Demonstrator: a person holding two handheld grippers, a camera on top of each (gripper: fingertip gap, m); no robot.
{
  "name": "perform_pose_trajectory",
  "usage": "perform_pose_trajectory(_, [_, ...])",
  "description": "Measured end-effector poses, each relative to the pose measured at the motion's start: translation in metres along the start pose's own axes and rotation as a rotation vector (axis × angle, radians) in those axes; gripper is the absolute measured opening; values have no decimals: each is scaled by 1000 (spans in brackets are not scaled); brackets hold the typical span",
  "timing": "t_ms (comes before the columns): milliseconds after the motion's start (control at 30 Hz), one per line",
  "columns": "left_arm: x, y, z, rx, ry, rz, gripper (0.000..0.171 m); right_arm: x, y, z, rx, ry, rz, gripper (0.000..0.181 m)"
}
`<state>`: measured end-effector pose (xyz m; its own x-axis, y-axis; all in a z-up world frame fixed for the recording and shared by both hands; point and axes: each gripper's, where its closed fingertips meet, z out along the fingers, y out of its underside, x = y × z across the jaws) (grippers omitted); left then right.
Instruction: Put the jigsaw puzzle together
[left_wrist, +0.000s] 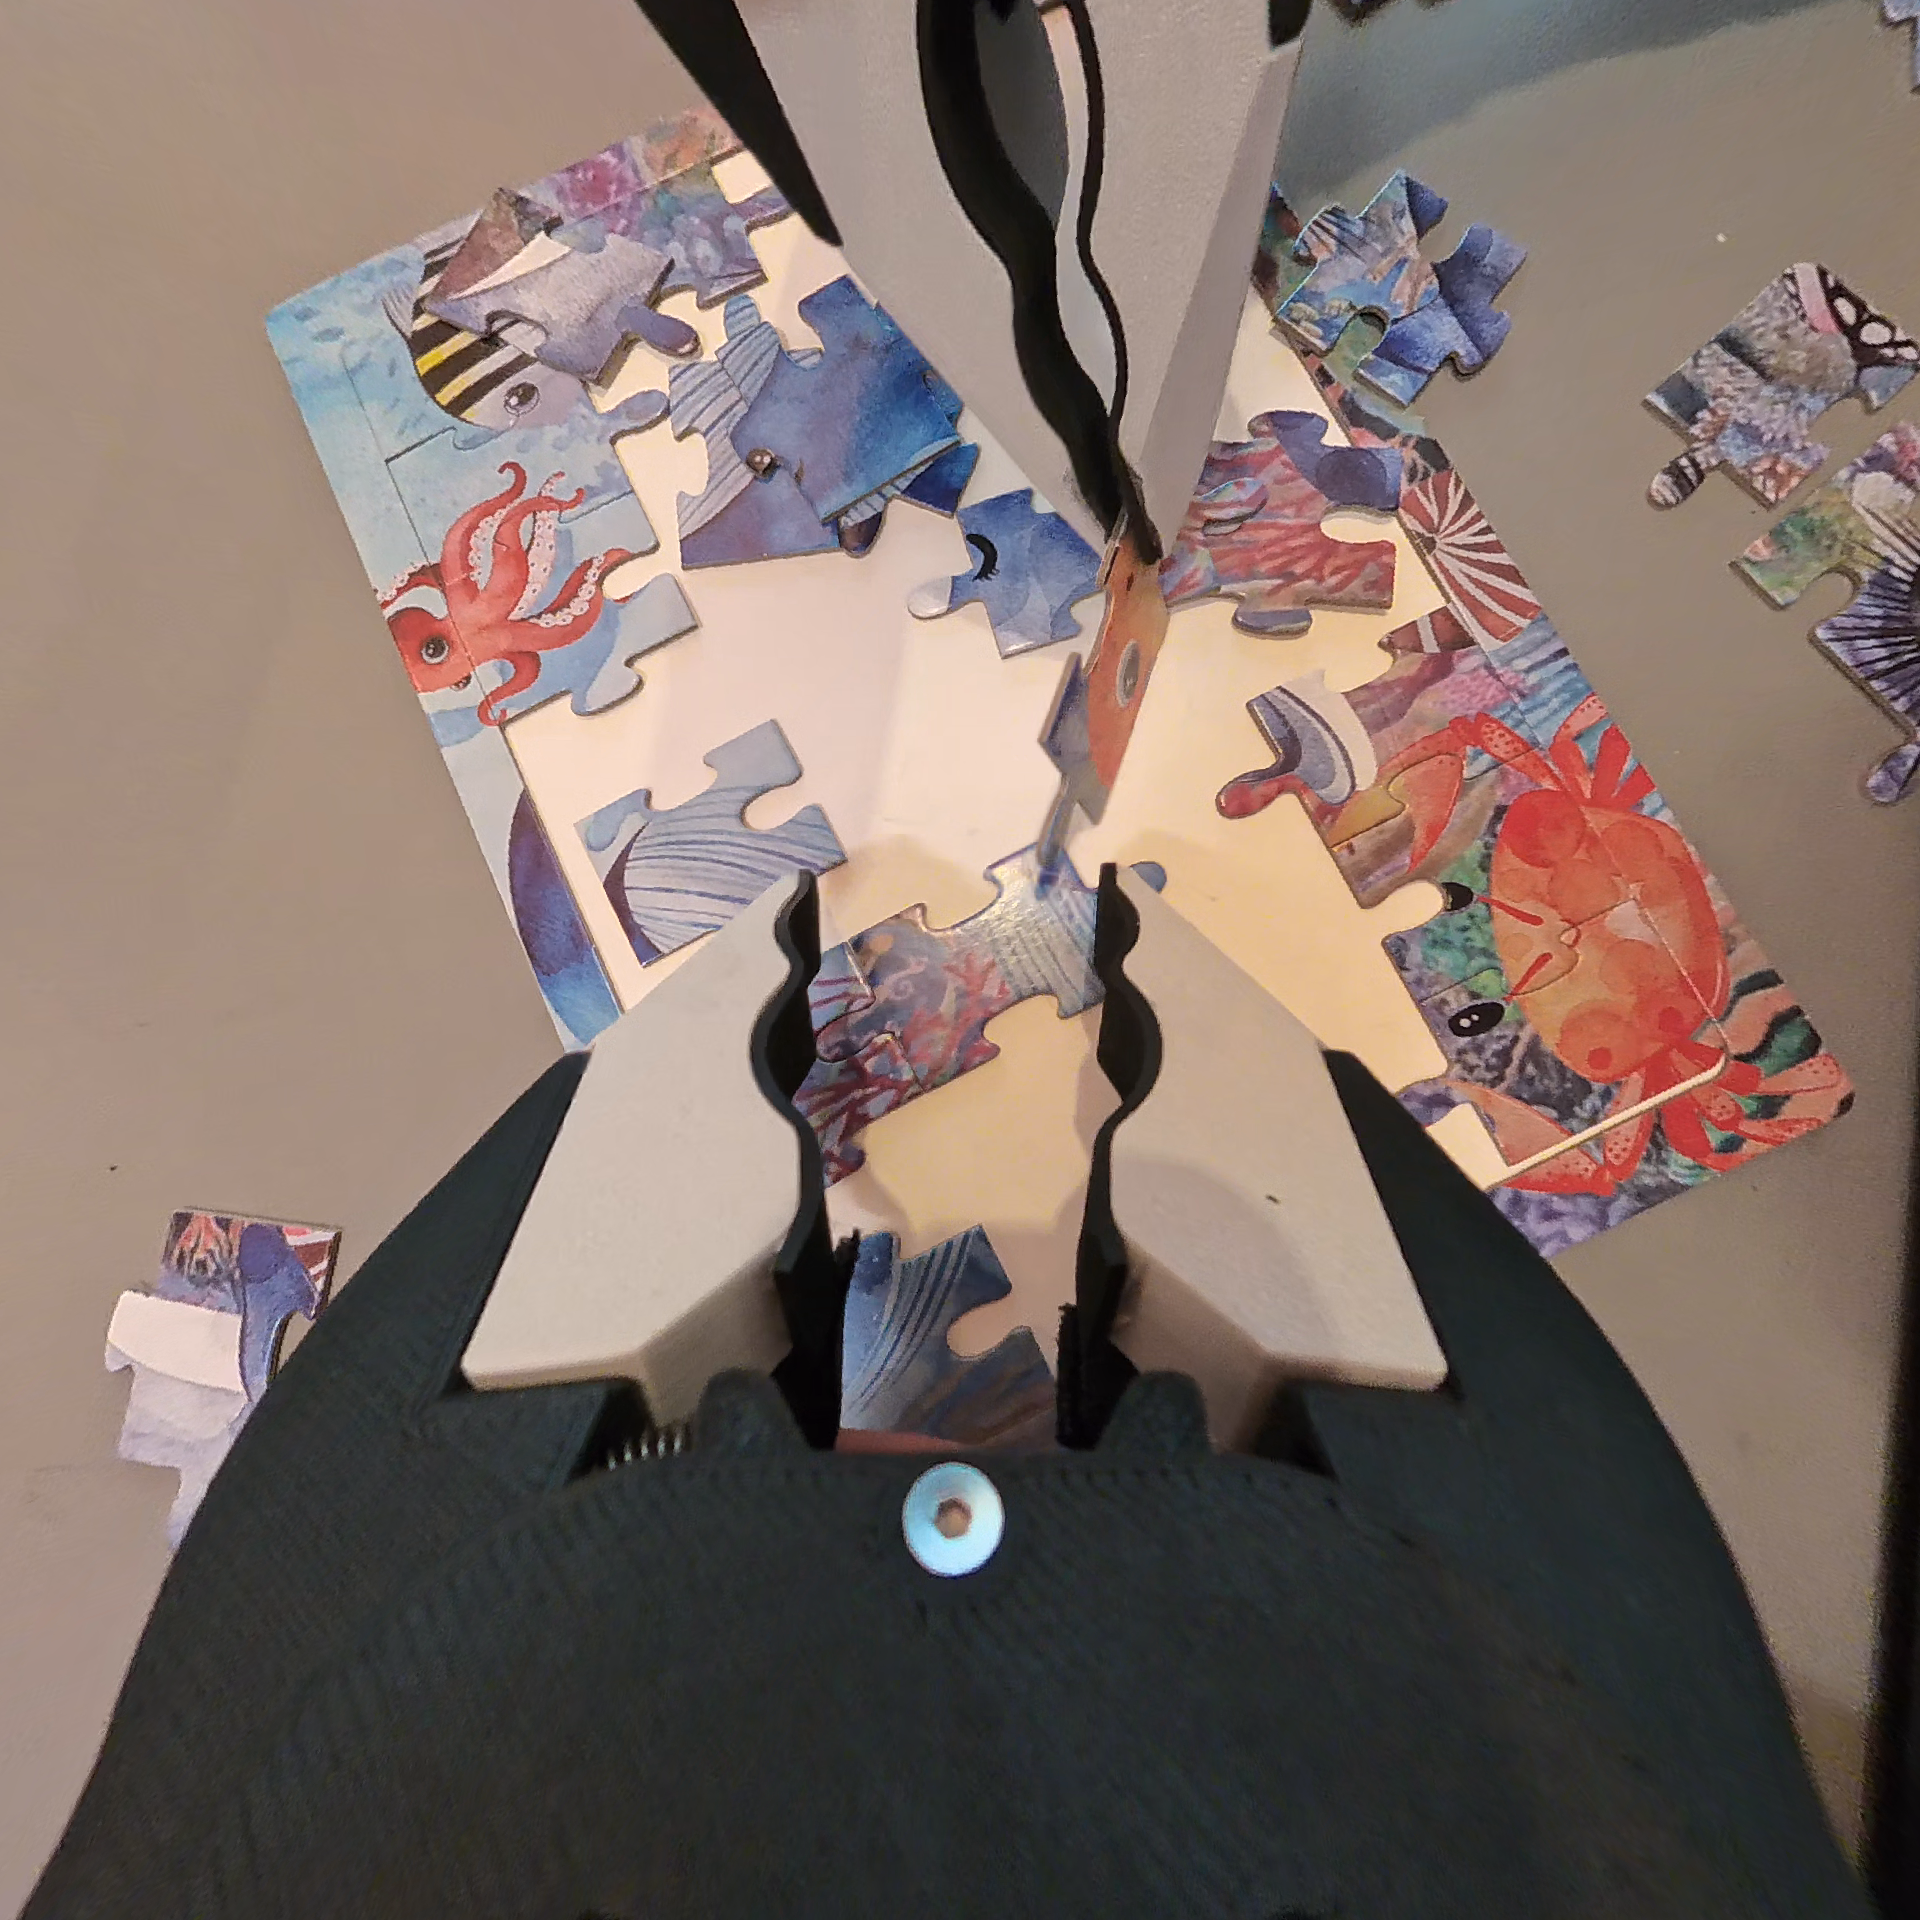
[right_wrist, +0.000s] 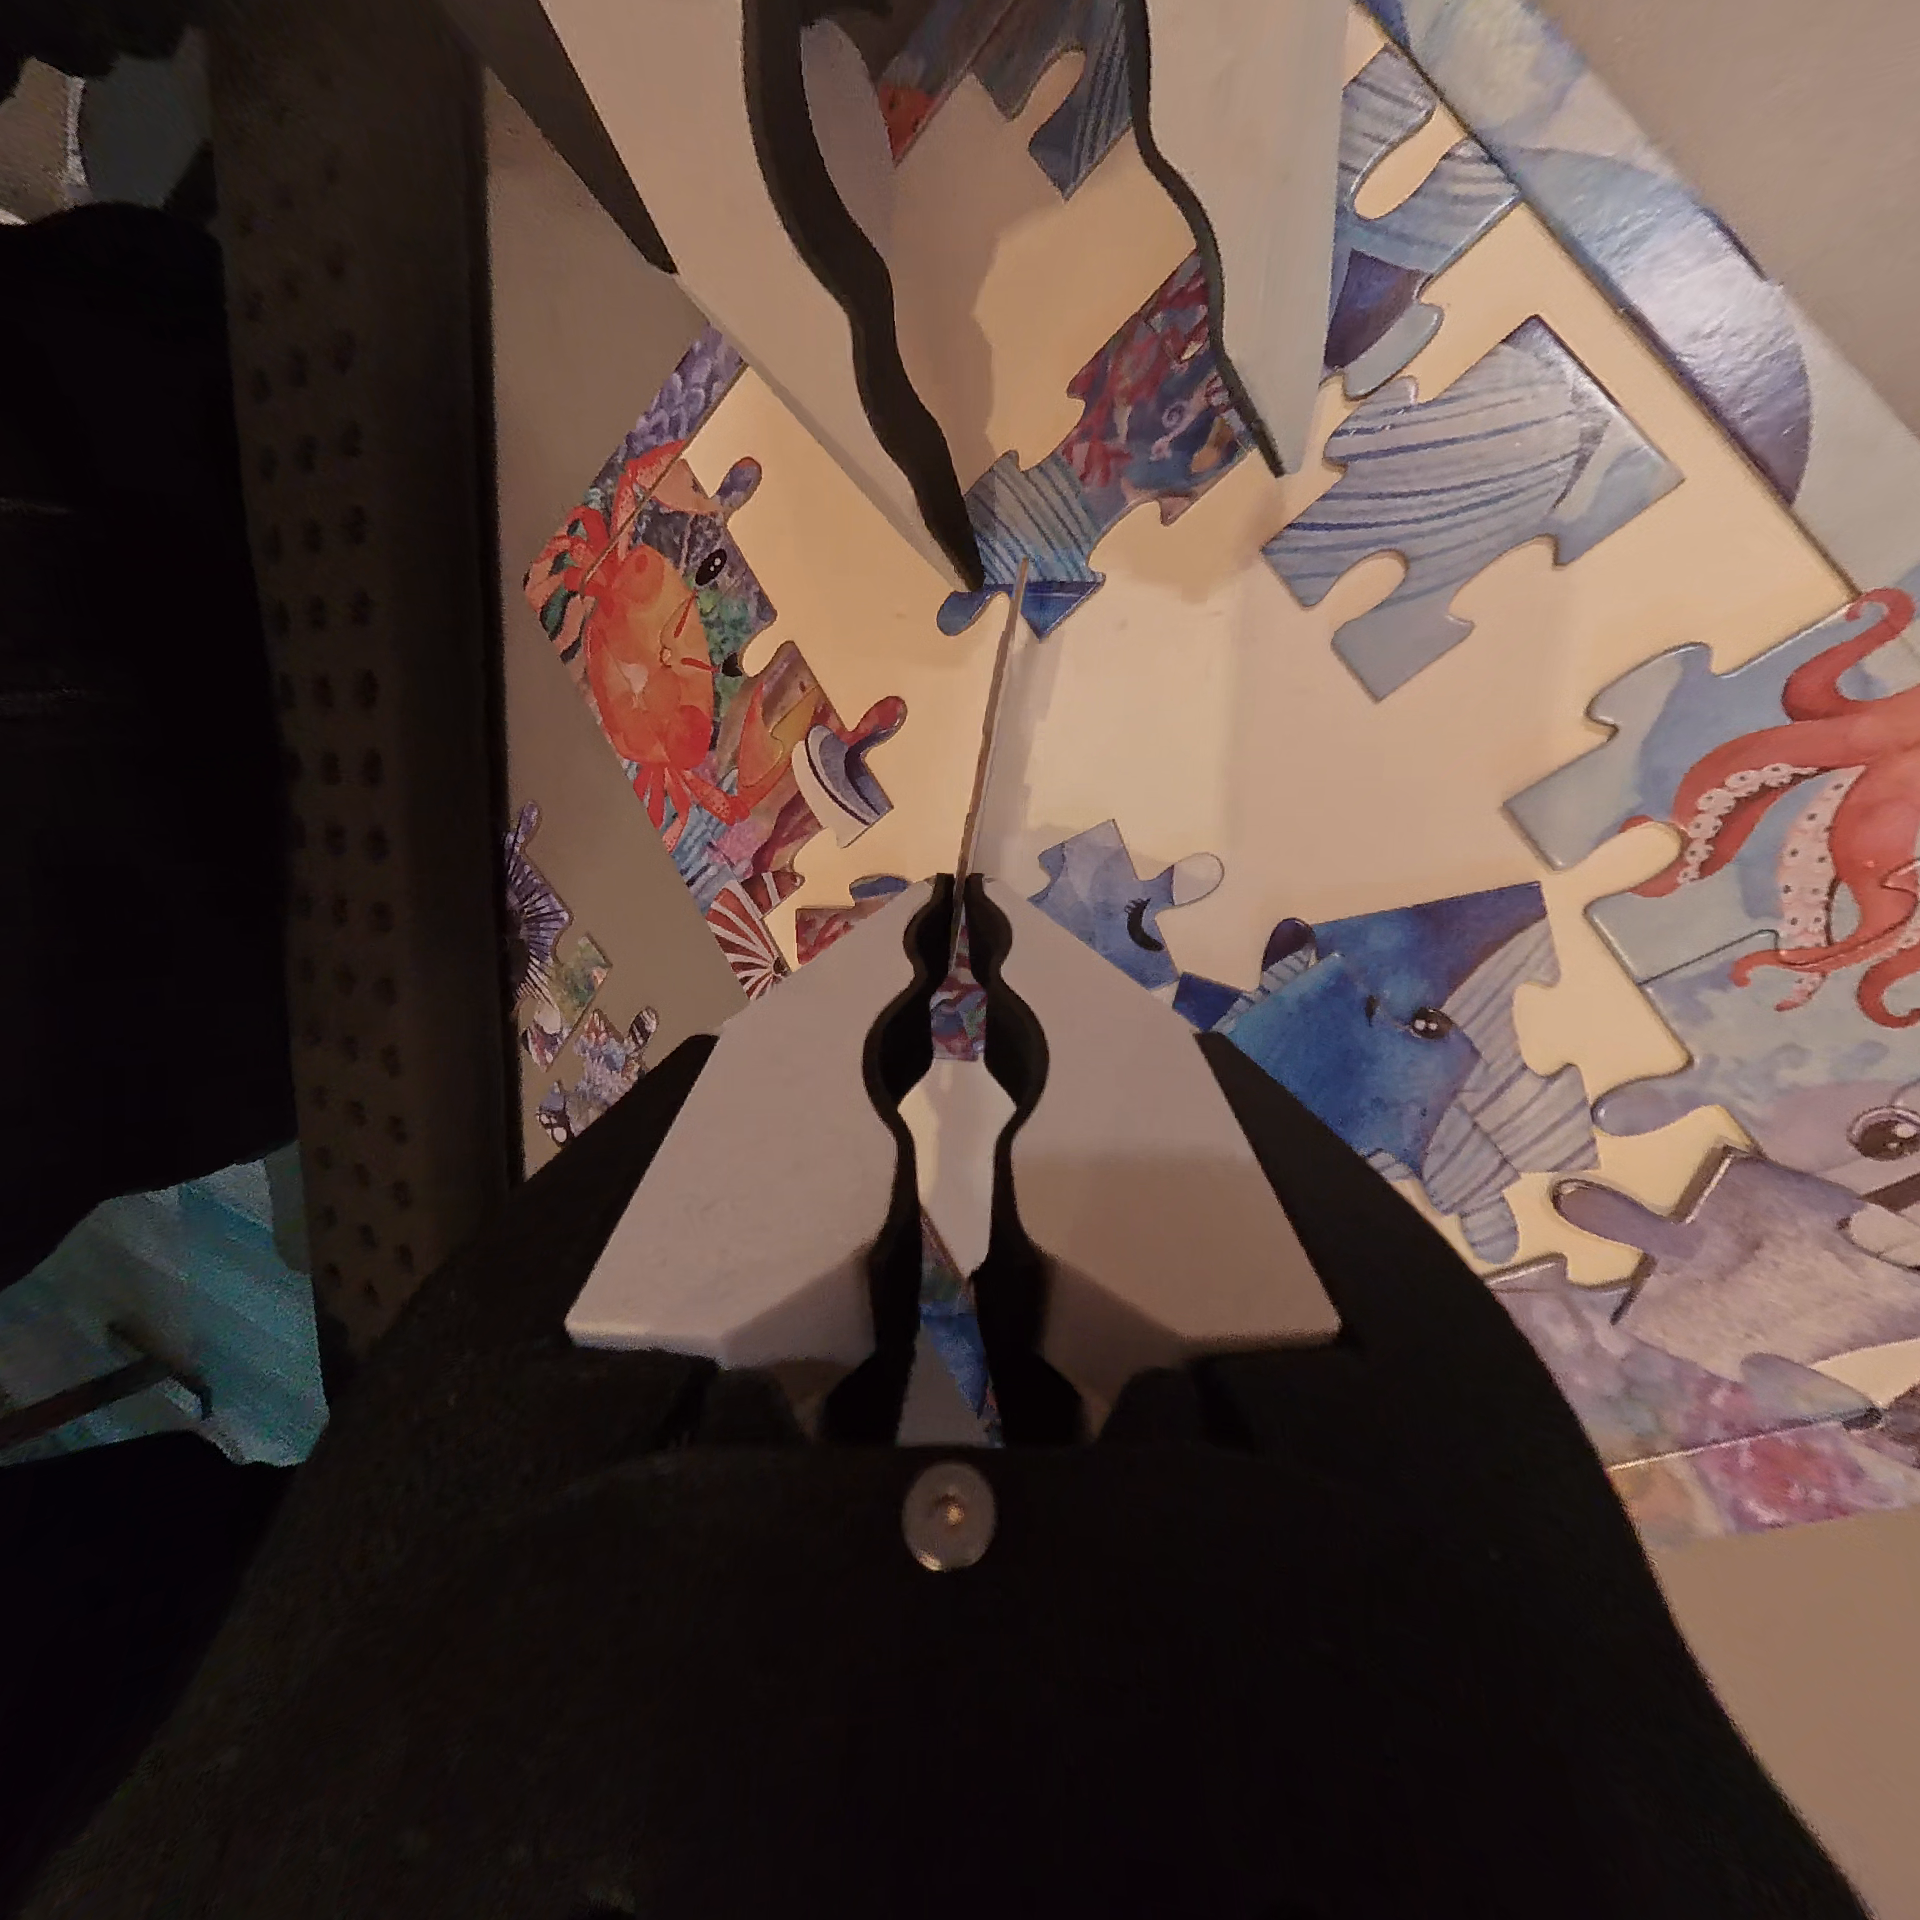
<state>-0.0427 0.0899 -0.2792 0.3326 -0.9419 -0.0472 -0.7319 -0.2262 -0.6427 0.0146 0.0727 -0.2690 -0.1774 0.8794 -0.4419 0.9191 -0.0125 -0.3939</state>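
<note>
The puzzle tray (left_wrist: 914, 707) is a cream board with a printed sea frame, partly filled; it also shows in the right wrist view (right_wrist: 1143, 727). My right gripper (right_wrist: 954, 883) is shut on an orange and blue puzzle piece (left_wrist: 1117, 675), held on edge, nearly upright over the tray's middle. In the right wrist view that held piece (right_wrist: 987, 748) shows only as a thin edge. Its lower tip meets a blue and coral piece (left_wrist: 956, 977) lying on the tray. My left gripper (left_wrist: 956, 883) is open and empty, its fingers on either side of that lying piece.
Octopus pieces (left_wrist: 499, 592) sit at the tray's left, crab pieces (left_wrist: 1600, 935) at its right, whale pieces (left_wrist: 821, 436) loose at the back. More loose pieces (left_wrist: 1392, 281) lie on the grey table to the right, and one piece (left_wrist: 239, 1278) at the lower left. The gap from one gripper's tips to the other's is roughly 7 cm.
</note>
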Motion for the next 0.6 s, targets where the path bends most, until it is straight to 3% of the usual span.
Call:
perform_pose_trajectory(267, [1,-3,-1,14,1,7,51,-16,10,6,-73,-41,-55,8])
perform_pose_trajectory(600, [-5,-5,0,20,-31,4,49,7,-5,-17,44,72,0,20])
